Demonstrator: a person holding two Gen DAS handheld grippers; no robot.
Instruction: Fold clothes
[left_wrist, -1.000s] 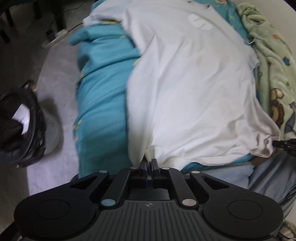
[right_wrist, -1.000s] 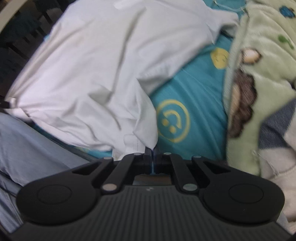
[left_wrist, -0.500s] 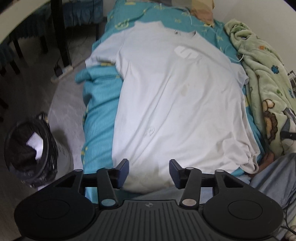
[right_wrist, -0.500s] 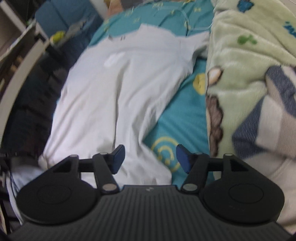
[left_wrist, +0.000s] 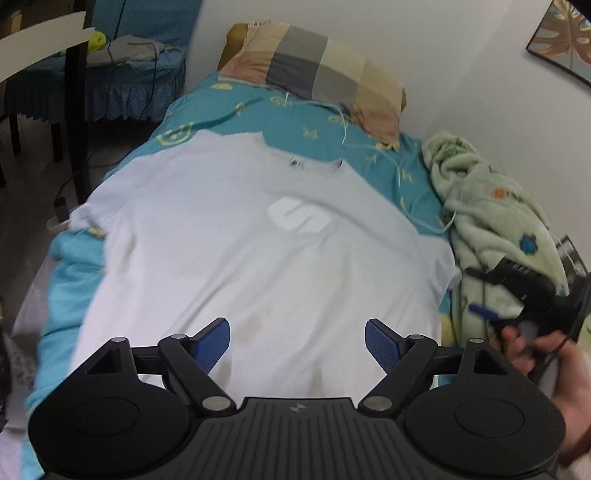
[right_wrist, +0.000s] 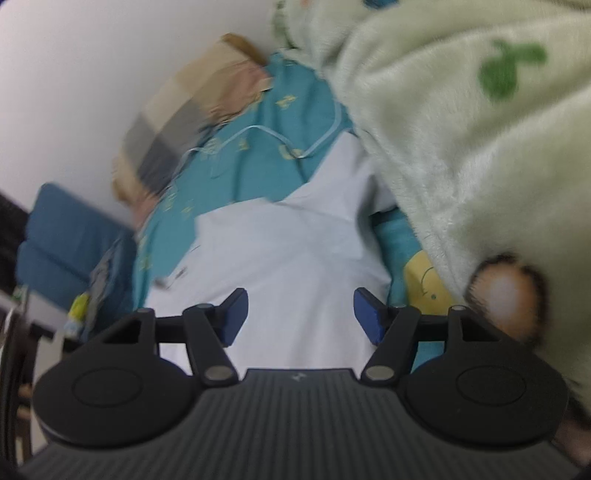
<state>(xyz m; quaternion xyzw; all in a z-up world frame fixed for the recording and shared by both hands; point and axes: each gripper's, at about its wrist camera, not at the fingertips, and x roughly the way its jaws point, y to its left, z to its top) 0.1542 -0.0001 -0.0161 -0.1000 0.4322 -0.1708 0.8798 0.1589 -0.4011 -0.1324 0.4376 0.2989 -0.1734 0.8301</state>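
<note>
Both grippers, left (left_wrist: 297, 341) and right (right_wrist: 299, 314), have been lifted off the released shirt (left_wrist: 258, 251) and are spread wide, empty; it is laid flat, collar far, slightly wrinkled.

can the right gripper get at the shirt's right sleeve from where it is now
Probably yes: the right gripper is open above the white t-shirt, nothing between them, though the green fleece blanket crowds that sleeve edge.

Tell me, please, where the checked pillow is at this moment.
In the left wrist view the checked pillow lies at the far end of the bed against the wall, beyond the collar of the white T-shirt.
</note>
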